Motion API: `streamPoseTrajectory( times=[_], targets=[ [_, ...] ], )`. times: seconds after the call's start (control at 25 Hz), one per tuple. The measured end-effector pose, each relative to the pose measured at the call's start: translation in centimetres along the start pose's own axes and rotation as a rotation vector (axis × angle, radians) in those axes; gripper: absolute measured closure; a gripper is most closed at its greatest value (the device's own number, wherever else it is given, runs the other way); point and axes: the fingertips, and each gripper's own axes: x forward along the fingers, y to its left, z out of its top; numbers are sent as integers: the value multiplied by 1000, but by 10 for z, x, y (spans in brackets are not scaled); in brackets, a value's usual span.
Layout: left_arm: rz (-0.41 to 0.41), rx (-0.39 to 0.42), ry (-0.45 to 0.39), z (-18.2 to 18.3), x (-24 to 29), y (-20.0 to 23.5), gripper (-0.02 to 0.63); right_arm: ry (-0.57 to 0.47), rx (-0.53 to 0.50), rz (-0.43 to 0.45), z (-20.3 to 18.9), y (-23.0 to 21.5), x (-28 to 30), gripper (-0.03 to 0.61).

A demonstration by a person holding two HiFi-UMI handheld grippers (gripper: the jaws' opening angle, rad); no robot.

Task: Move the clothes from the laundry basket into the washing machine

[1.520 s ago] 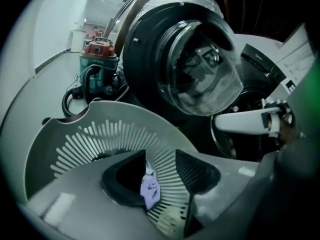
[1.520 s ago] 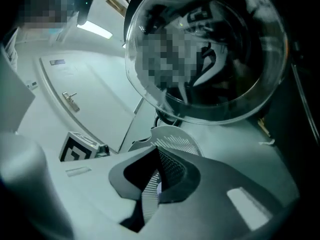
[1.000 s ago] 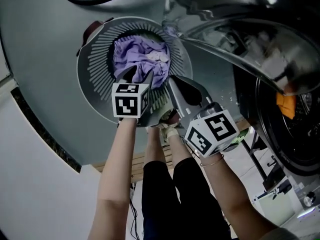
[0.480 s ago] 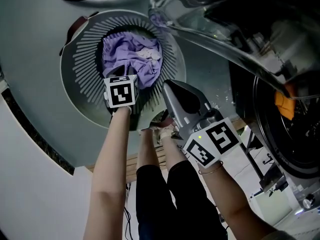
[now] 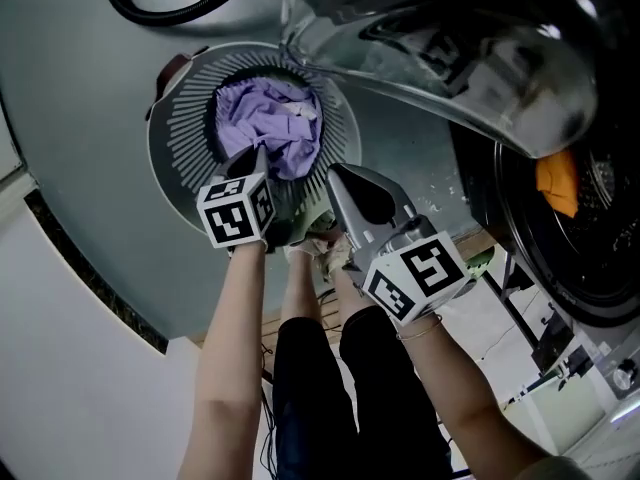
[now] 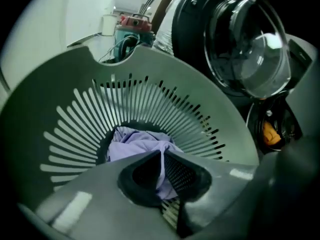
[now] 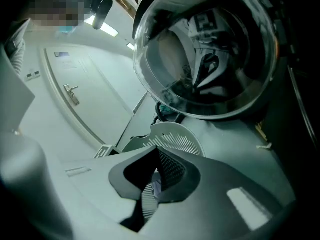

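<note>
A crumpled lilac cloth (image 5: 270, 128) lies heaped in the bottom of the round grey slotted plastic laundry basket (image 5: 180, 143). Beside it is the dark front-loading washing machine (image 5: 590, 278), its glass door (image 5: 430, 58) open.

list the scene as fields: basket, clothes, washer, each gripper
laundry basket: grey, round, slatted walls
purple garment: lying in the basket's bottom
washing machine door: open, glass bowl swung out
orange item: inside the drum
left gripper: jaws closed on a fold of the purple garment
right gripper: jaws closed, empty

The clothes (image 5: 270, 128) are lavender, the slit-patterned laundry basket (image 5: 180, 143) pale grey, the garment (image 5: 556, 180) in the black washing machine (image 5: 590, 278) orange.
</note>
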Motion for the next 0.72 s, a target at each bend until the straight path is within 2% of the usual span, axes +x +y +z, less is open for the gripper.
streamPoseTrajectory(
  times=[0.16,0.32,0.48,0.6,0.72],
  targets=[
    [-20,72,-48,4,-53,-25,591,-27,-42,-8,25,20,-18,551],
    [-51,117,-89,7,-108,-54,591,-49,-41,-17,47,31,-46,551],
    [-100,150,-147,37,-158,-86,591,-73,-24,-44,68,39,-75,551],
    [-166,172,-189,62,-192,-114,591,-91,27,-67,80,44,-100,549],
    [-220,233,-230,88,-230,-145,591,-104,58,-65,88,55,-125,551]
  ],
)
